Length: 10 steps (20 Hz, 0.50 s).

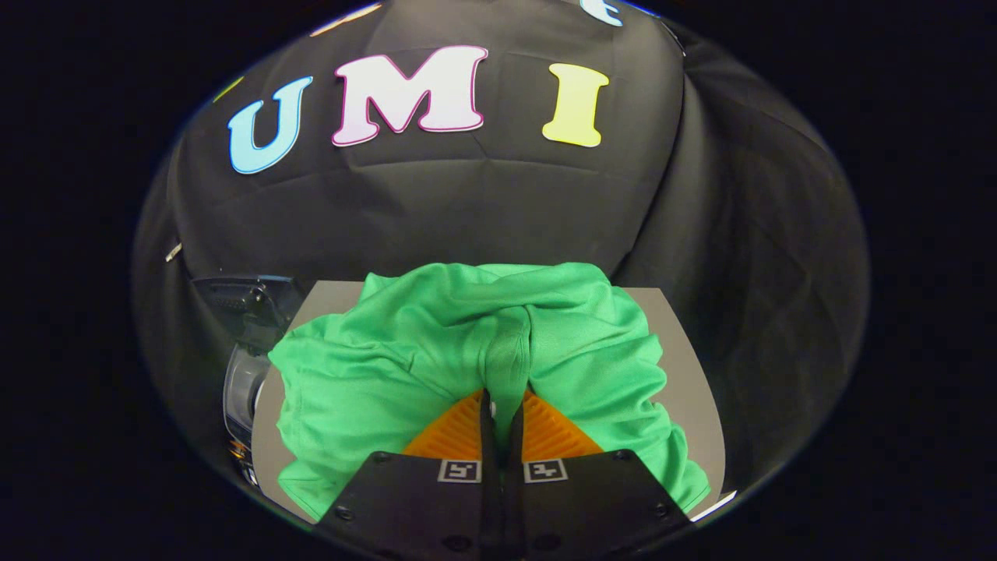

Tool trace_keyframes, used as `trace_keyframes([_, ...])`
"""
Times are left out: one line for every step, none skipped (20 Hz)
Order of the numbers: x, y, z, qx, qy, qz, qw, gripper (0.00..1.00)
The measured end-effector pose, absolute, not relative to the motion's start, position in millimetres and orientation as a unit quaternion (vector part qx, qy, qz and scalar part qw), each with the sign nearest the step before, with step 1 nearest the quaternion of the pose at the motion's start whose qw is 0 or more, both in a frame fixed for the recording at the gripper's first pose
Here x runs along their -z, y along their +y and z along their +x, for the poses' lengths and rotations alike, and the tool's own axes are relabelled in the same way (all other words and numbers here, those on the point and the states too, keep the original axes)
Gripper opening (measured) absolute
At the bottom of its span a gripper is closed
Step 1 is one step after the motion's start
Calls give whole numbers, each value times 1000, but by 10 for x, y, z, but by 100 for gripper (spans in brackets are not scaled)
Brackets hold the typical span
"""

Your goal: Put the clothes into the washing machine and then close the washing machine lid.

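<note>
Both fingers of the gripper (504,405) pinch a fold of the green garment (436,351), spread crosswise.

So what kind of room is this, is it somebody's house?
Probably not a real house: it looks like a small test booth. Black cloth hangs as the wall, a grey table holds a green garment, pinched by the tongs, and a little washing machine stands beside it.
</note>
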<state>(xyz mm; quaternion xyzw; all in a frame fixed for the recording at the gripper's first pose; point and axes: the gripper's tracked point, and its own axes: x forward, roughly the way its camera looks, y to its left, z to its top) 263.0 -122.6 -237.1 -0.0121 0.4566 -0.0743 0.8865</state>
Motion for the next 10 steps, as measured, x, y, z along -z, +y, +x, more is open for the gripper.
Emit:
trace_keyframes([2339,-1206,2623,72,450,5,890,5])
trace_keyframes([2290,-1172,2605,67,447,21,892,5])
trace_keyframes([2218,-1138,2575,62,442,35,894,5])
trace_keyframes([2117,-1127,2567,60,433,46,898,5])
trace_keyframes([1984,-1116,2566,59,419,54,904,5])
trace_keyframes([1830,-1093,2552,55,407,57,910,5])
trace_keyframes([1687,-1051,2521,47,395,58,916,5])
trace_keyframes([1514,-990,2498,38,381,59,922,5])
trace_keyframes([1334,-930,2476,28,364,58,929,5])
trace_keyframes([1135,-871,2463,20,343,59,937,5])
